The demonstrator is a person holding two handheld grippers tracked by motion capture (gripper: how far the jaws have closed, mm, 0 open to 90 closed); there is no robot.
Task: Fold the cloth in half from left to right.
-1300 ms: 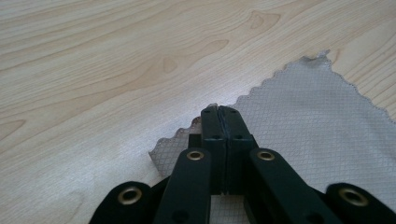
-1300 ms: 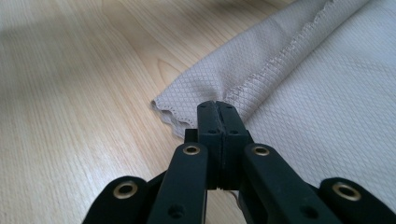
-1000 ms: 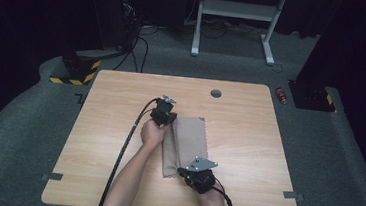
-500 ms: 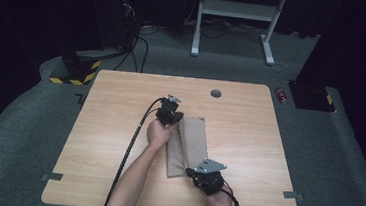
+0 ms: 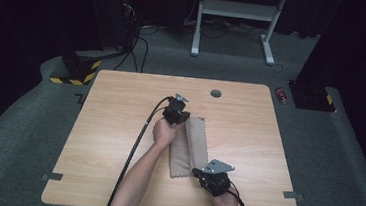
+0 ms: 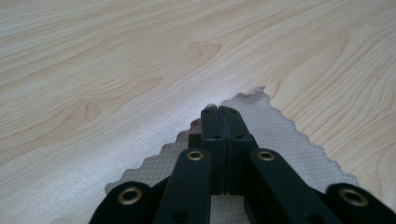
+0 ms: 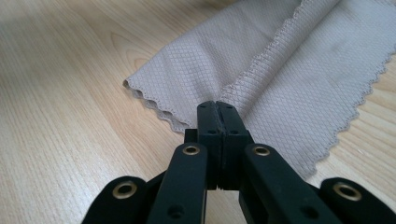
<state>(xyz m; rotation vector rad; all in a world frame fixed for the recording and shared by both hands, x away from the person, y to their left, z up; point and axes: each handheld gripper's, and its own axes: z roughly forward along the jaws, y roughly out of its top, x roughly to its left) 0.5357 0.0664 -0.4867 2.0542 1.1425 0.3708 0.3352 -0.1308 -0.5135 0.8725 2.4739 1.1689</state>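
Note:
A beige cloth [image 5: 195, 144] with scalloped edges lies lengthwise on the wooden table [image 5: 114, 122], folded into a narrow strip. At the cloth's far end is my left gripper [image 5: 183, 119]. Its jaws are shut on a corner of the cloth [image 6: 285, 140], with the tips [image 6: 218, 110] at the corner's point. At the near end, my right gripper [image 5: 197, 172] is shut on the scalloped edge of the upper layer [image 7: 280, 70], which runs away from its tips [image 7: 217, 106] over the lower layer.
A round grommet hole [image 5: 216, 93] sits near the table's far edge. The left gripper's black cable [image 5: 134, 144] trails over the front left of the table. Tape marks [image 5: 291, 195] sit at the front corners. A small red object [image 5: 282, 95] lies on the floor to the right.
Both grippers have moved to the right with the cloth's edge in them, and the cloth looks narrower now.

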